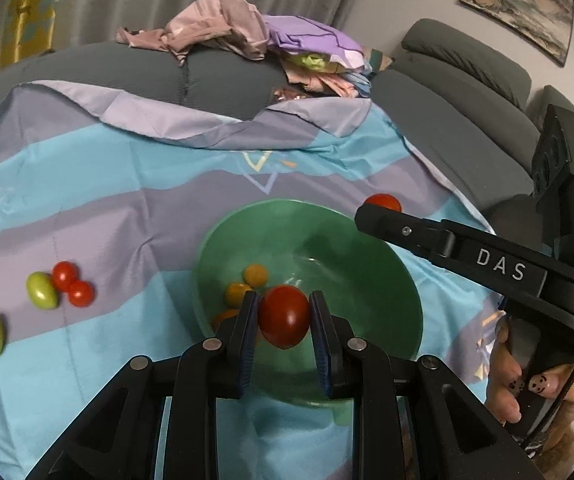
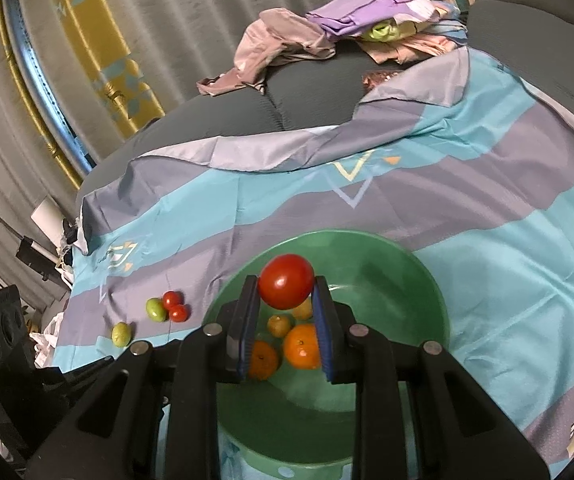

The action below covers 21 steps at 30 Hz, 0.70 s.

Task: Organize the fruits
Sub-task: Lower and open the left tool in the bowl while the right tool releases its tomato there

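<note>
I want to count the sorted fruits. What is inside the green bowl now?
In the green bowl lie four orange fruits. The right gripper holds a red tomato above them and covers part of the bottom, so more may be hidden.

Red tomatoes point(image 1: 283, 316) point(image 2: 285, 286) held above green bowl point(image 1: 367, 248) point(image 2: 407, 280).

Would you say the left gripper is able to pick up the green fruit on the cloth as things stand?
Probably not yet: the left gripper is already shut on a red tomato over the bowl, though nothing covers the green fruit.
</note>
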### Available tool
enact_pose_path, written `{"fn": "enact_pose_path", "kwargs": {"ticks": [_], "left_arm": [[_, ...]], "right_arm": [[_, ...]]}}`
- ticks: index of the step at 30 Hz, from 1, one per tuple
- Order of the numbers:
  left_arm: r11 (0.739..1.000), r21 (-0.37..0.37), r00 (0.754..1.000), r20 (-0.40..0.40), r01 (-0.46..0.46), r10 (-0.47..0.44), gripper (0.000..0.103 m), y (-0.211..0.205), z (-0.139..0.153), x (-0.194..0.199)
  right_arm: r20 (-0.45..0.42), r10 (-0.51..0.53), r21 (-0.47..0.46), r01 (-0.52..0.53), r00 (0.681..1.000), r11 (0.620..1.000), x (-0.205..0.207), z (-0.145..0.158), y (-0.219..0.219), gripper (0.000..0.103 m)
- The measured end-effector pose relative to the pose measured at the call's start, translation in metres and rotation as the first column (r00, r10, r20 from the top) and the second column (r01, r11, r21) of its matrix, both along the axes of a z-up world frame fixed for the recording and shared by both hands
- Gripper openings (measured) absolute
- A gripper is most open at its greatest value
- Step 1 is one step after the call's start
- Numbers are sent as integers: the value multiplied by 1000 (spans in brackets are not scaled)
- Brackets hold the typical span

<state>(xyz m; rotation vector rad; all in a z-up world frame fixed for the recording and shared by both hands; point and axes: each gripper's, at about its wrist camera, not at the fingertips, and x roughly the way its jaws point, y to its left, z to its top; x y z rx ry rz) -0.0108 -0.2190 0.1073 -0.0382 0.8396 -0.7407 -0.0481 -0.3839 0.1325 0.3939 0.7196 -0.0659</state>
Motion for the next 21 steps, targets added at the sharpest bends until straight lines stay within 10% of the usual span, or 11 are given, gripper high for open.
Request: {"fn": "enact_pose_path", "kwargs": {"ticks": [21], "left_arm": [[998,-25,996,-75,50,-52,26,-14,-22,2]], "right_arm": [[-83,-21,-9,21,996,1000,14,-20,-7,27]]}}
